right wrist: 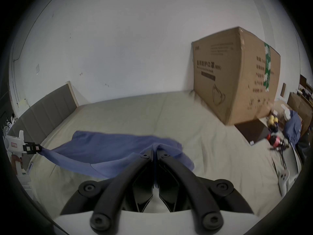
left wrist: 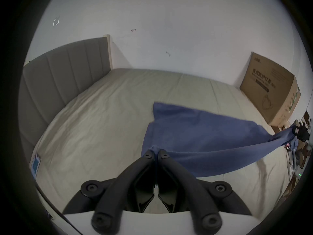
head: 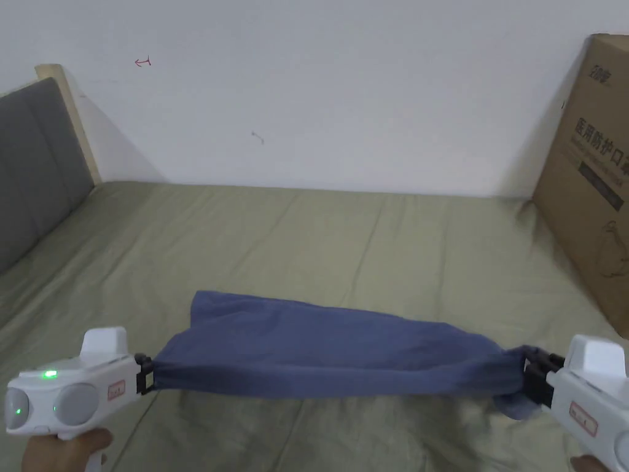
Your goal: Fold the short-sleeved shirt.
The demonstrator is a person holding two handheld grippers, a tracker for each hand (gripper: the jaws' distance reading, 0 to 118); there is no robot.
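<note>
Shirt: where it hangs stretched between the two tools, the blue short-sleeved cotton shirt (head: 332, 353) forms a long band above the bed, its far edge sagging toward the sheet and a loose flap drooping by the right end.
Left gripper: the white hand-held left gripper (head: 145, 373) with black fingers (left wrist: 147, 155) sits at the near left, its fingers clenched on a bunched corner of the shirt; a green light glows on its body.
Right gripper: the white right gripper (head: 533, 372) at the near right has its black fingers (right wrist: 145, 156) pressed together on the other gathered end of the cloth.
Hands: a hand (head: 64, 452) grips the left tool's handle from below.
Bed: an olive-green creased sheet covers the bed (head: 344, 246), which runs up to the white wall.
Headboard: a grey padded headboard (head: 34, 166) with a pale wooden edge stands at the left.
Box: a large brown cardboard box (head: 589, 184) with printing rests on the bed's right side, against the wall.
</note>
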